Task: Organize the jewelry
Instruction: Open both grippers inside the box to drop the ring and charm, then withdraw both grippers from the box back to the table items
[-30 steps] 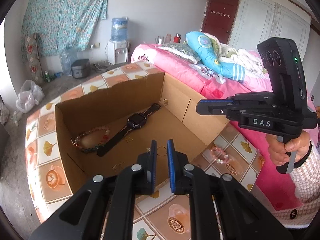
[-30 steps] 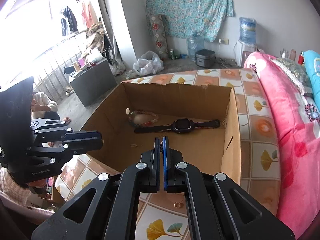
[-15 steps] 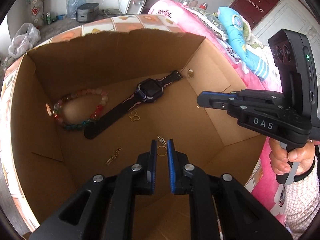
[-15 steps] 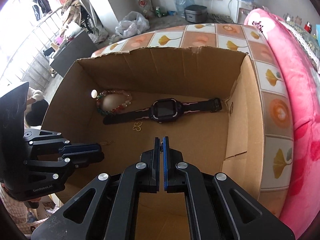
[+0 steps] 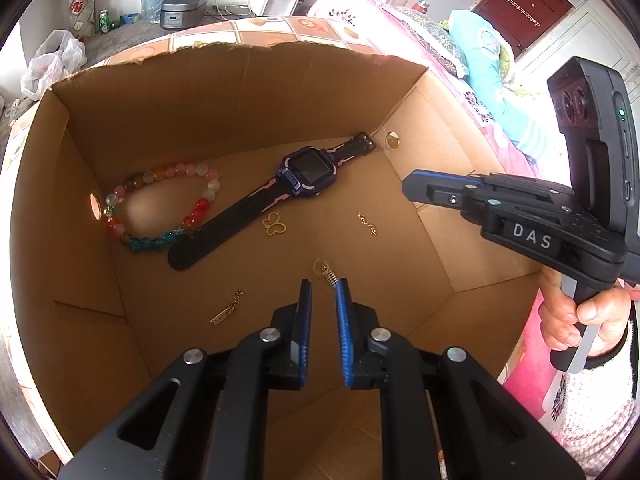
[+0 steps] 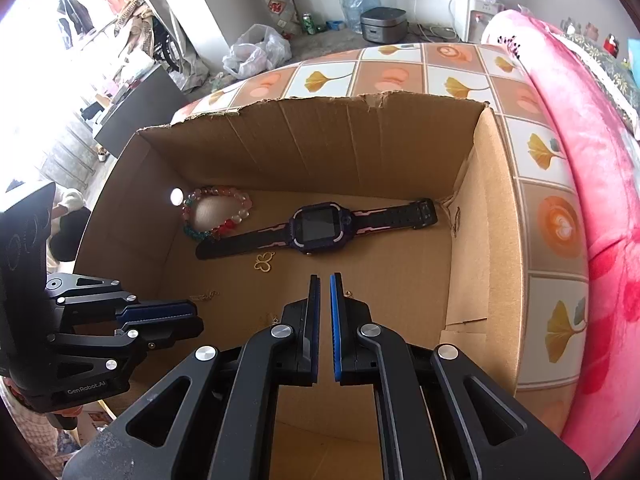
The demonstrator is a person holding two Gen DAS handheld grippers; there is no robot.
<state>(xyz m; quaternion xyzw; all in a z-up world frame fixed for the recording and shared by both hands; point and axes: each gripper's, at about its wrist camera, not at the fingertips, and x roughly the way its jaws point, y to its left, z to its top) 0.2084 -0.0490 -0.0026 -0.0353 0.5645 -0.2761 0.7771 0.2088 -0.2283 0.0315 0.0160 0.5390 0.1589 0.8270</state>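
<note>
Through the left wrist I am hovering the left gripper point(image 5: 323, 286), jaws slightly parted and empty, over the gold earring point(image 5: 326, 271) inside the cardboard box point(image 5: 248, 92), while through the right wrist I am holding the right gripper point(image 6: 324, 280), narrowly parted, empty, above the smartwatch point(image 6: 318, 227), apparently for dropping pieces.

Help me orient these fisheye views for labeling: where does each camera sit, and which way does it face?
Left wrist: on the left gripper, facing down into the cardboard box; the right gripper and its hand show.
Right wrist: on the right gripper, facing into the box from its other side; the left gripper shows.
Shared: watch, beaded bracelet, butterfly charm.
</note>
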